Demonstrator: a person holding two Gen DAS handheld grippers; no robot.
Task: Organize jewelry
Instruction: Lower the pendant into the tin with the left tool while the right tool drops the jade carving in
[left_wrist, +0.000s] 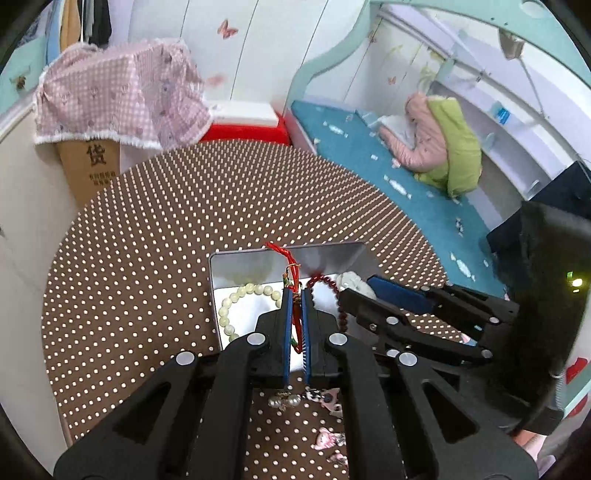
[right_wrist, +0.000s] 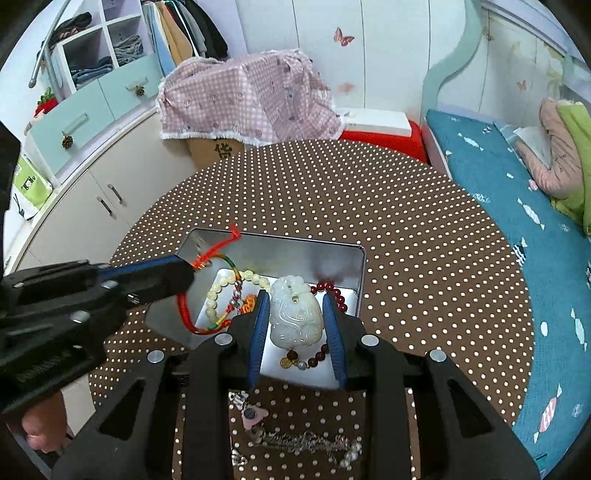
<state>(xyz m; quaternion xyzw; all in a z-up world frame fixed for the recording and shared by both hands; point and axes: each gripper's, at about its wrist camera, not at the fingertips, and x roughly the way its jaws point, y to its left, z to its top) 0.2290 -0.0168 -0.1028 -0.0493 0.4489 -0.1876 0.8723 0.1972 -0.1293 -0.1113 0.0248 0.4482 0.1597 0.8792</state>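
A silver metal tin (right_wrist: 343, 262) (left_wrist: 332, 254) sits on the polka-dot table. In it lie a pale bead bracelet (left_wrist: 236, 299) (right_wrist: 214, 295) and a dark red bead bracelet (right_wrist: 332, 291) (left_wrist: 328, 284). My left gripper (left_wrist: 296, 295) (right_wrist: 192, 275) is shut on a red cord (left_wrist: 293, 273) (right_wrist: 188, 314) and holds it over the tin. My right gripper (right_wrist: 295, 299) (left_wrist: 354, 286) is shut on a white jade pendant (right_wrist: 295, 317) tied to that cord, just above the tin's floor. The pendant barely shows in the left wrist view (left_wrist: 352, 280).
Pearl and pink hair clips (left_wrist: 306, 400) (right_wrist: 255, 413) and a sparkly chain (right_wrist: 306, 441) lie on the table in front of the tin. A checked cloth covers a cardboard box (right_wrist: 251, 99) behind the table. A bed with teal cover (right_wrist: 517, 206) is to the right.
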